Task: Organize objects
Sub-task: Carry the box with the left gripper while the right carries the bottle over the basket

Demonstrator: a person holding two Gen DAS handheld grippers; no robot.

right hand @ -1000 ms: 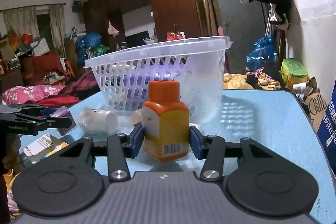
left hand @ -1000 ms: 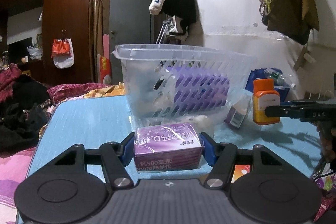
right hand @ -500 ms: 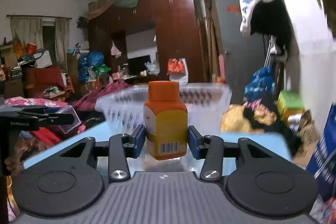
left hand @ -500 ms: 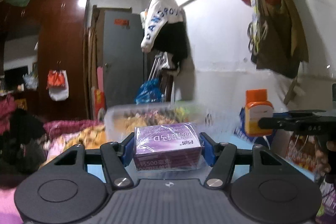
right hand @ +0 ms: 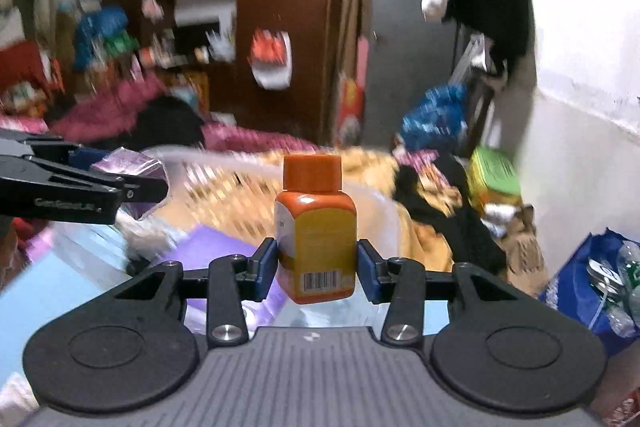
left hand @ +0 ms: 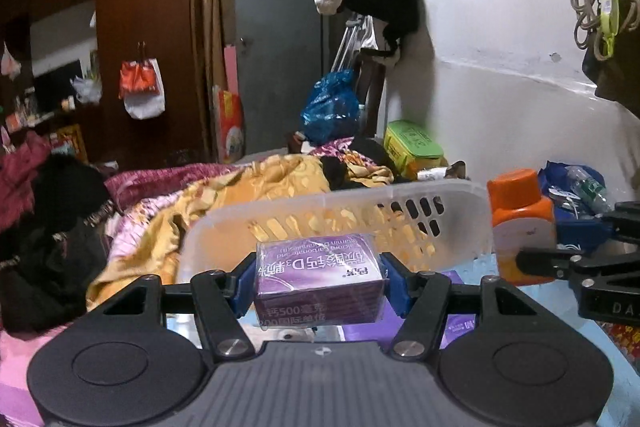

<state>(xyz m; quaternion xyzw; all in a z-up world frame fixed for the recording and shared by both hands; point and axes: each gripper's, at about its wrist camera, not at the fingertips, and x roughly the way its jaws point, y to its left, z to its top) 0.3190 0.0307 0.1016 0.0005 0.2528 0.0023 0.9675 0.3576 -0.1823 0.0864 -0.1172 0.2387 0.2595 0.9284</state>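
Observation:
My left gripper [left hand: 320, 285] is shut on a purple medicine box [left hand: 318, 281] and holds it above the near side of a clear plastic basket [left hand: 360, 215]. My right gripper [right hand: 316, 267] is shut on an orange-capped yellow pill bottle [right hand: 316, 247], upright, above the basket's blurred rim [right hand: 240, 163]. The bottle also shows at the right of the left wrist view [left hand: 520, 223], level with the basket's rim. The left gripper with its box shows at the left of the right wrist view [right hand: 132, 173].
A purple box [right hand: 216, 247] lies inside the basket. The light blue table [right hand: 48, 291] carries the basket. Behind it are a bed with yellow and pink bedding [left hand: 240, 195], a green box [left hand: 412, 147], a blue bag [right hand: 600, 279] and a white wall.
Both grippers have risen from table level to above the basket's rim, each still holding its object. The basket now sits below and ahead of them.

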